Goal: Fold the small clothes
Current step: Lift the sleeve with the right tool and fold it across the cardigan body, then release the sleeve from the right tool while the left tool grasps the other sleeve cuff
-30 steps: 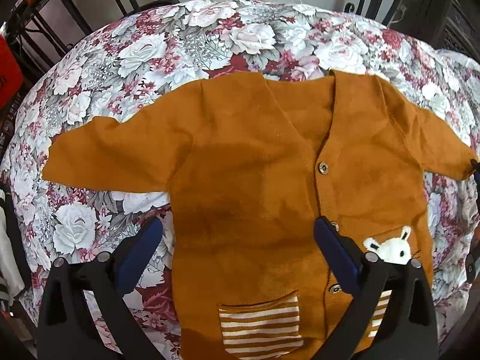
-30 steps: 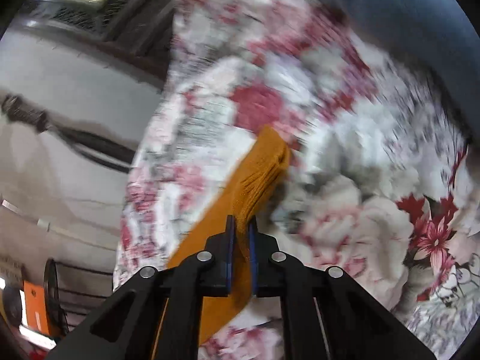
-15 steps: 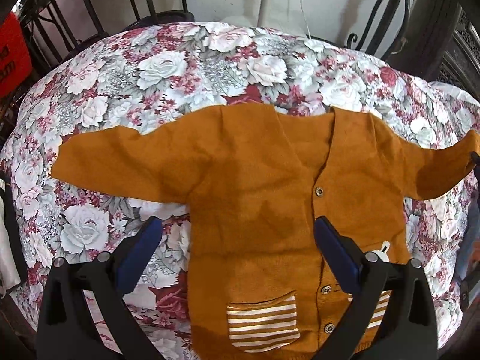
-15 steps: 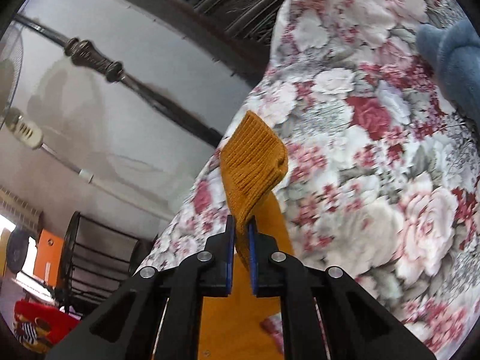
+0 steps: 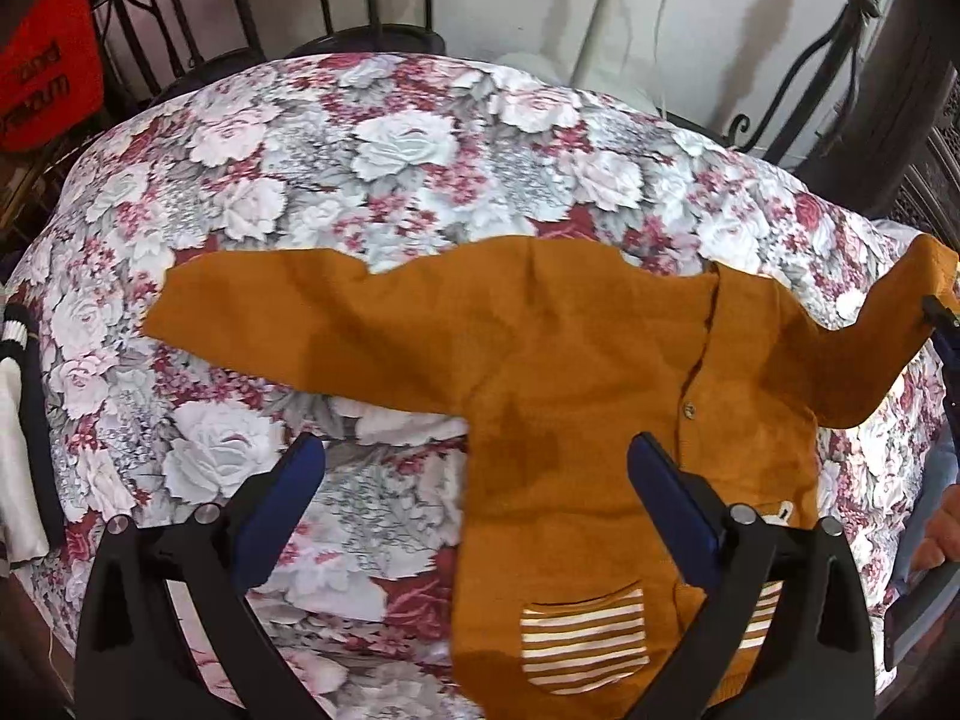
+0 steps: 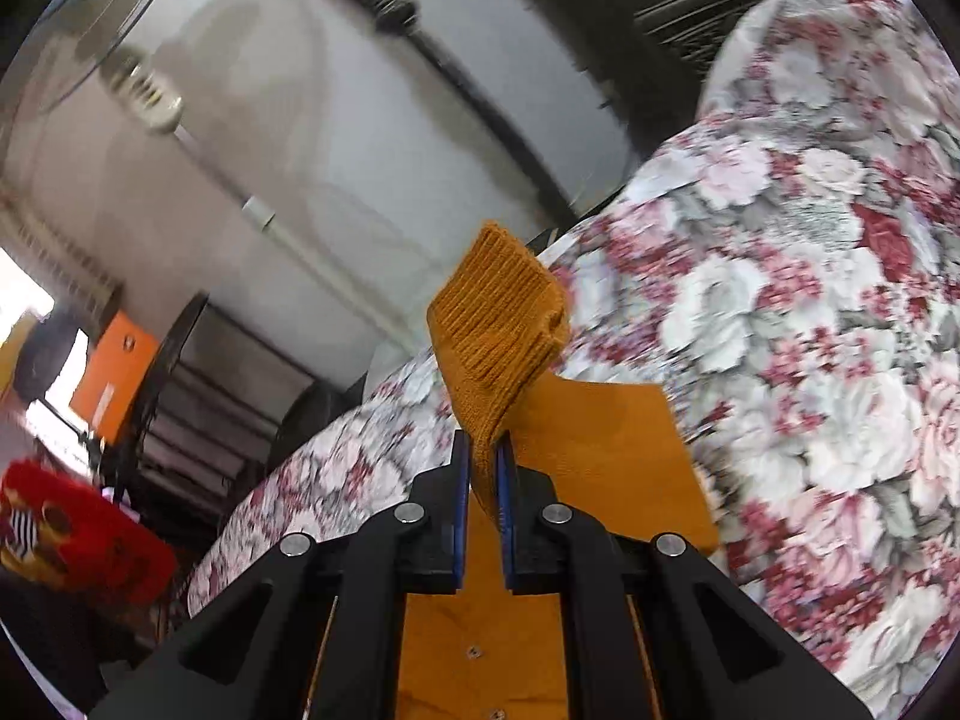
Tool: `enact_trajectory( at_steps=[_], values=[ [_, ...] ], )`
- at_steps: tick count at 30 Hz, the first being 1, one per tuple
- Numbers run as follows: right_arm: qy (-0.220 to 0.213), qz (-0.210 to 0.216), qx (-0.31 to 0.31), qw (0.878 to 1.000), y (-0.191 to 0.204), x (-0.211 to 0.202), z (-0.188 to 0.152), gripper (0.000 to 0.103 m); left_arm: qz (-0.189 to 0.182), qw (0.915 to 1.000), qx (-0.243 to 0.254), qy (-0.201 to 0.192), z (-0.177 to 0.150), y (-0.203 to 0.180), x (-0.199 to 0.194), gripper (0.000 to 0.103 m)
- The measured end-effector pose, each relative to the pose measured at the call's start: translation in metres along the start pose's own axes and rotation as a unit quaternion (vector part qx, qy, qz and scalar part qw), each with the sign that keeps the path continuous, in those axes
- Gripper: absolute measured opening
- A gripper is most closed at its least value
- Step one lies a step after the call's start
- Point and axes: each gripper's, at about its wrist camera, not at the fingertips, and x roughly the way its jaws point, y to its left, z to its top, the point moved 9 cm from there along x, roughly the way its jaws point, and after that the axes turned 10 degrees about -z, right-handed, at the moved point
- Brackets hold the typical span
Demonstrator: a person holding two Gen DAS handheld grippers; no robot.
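Observation:
A small mustard-orange knitted cardigan (image 5: 576,396) with buttons and striped pockets lies front-up on a floral cloth (image 5: 384,156). Its left sleeve (image 5: 288,324) lies spread flat. My left gripper (image 5: 474,468) hovers above the cardigan's lower left side, open, with nothing between its blue pads. The right sleeve (image 5: 888,336) is lifted off the cloth toward the right edge. My right gripper (image 6: 480,468) is shut on that sleeve's ribbed cuff (image 6: 498,312), which sticks up above the pads; the cardigan body (image 6: 480,630) shows below.
A dark metal railing (image 5: 288,6) and a white wall stand behind the table. A red object (image 5: 48,84) sits at the far left, and white and dark clothes (image 5: 18,408) lie at the left edge. A person's hand (image 5: 942,534) shows at the right edge.
My right gripper has lifted the sleeve cuff up and rolled, so the sleeve now rises off the cloth. My left gripper has drawn back and up, staying open.

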Motion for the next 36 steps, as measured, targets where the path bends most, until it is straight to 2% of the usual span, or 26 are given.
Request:
enact_trajectory(
  at_steps=[7, 12, 16, 22, 24, 26, 27, 29, 32, 35, 36],
  values=[
    [0.028, 0.016, -0.048, 0.998, 0.047, 0.016, -0.035, 0.009, 0.006, 0.9995, -0.032, 0.0, -0.002, 0.038, -0.004, 0.098],
    [0.051, 0.015, -0.108, 0.993, 0.08, 0.034, -0.072, 0.009, 0.013, 0.9989, -0.044, -0.002, -0.002, 0.061, -0.008, 0.098],
    [0.087, 0.013, -0.146, 0.985, 0.094, 0.052, -0.108, 0.006, 0.012, 0.998, -0.062, 0.001, -0.003, 0.077, -0.008, 0.098],
    [0.15, -0.014, -0.214, 0.965, 0.098, 0.084, -0.17, 0.006, 0.011, 0.9969, -0.078, 0.008, -0.006, 0.092, -0.005, 0.098],
    [0.199, -0.028, -0.228, 0.953, 0.087, 0.099, -0.195, 0.01, 0.012, 0.9963, -0.084, 0.011, -0.006, 0.094, -0.003, 0.098],
    [0.253, -0.046, -0.249, 0.934, 0.075, 0.109, -0.222, 0.016, 0.007, 0.9957, -0.091, 0.016, -0.006, 0.092, 0.0, 0.098],
    [0.257, -0.048, -0.257, 0.93, 0.073, 0.108, -0.227, 0.017, 0.005, 0.9956, -0.092, 0.018, -0.006, 0.091, 0.001, 0.098],
    [0.255, -0.032, -0.265, 0.929, 0.08, 0.099, -0.226, 0.036, 0.005, 0.9957, -0.09, 0.021, -0.006, 0.088, 0.004, 0.098],
    [0.241, 0.011, -0.244, 0.939, 0.097, 0.082, -0.213, 0.051, 0.01, 0.9962, -0.084, 0.023, -0.006, 0.084, 0.007, 0.098],
    [0.226, 0.035, -0.225, 0.947, 0.105, 0.074, -0.2, 0.068, 0.017, 0.9963, -0.079, 0.027, -0.008, 0.084, 0.011, 0.098],
    [0.221, 0.032, -0.219, 0.95, 0.103, 0.076, -0.198, 0.07, 0.021, 0.9962, -0.079, 0.029, -0.009, 0.085, 0.013, 0.098]
  ],
)
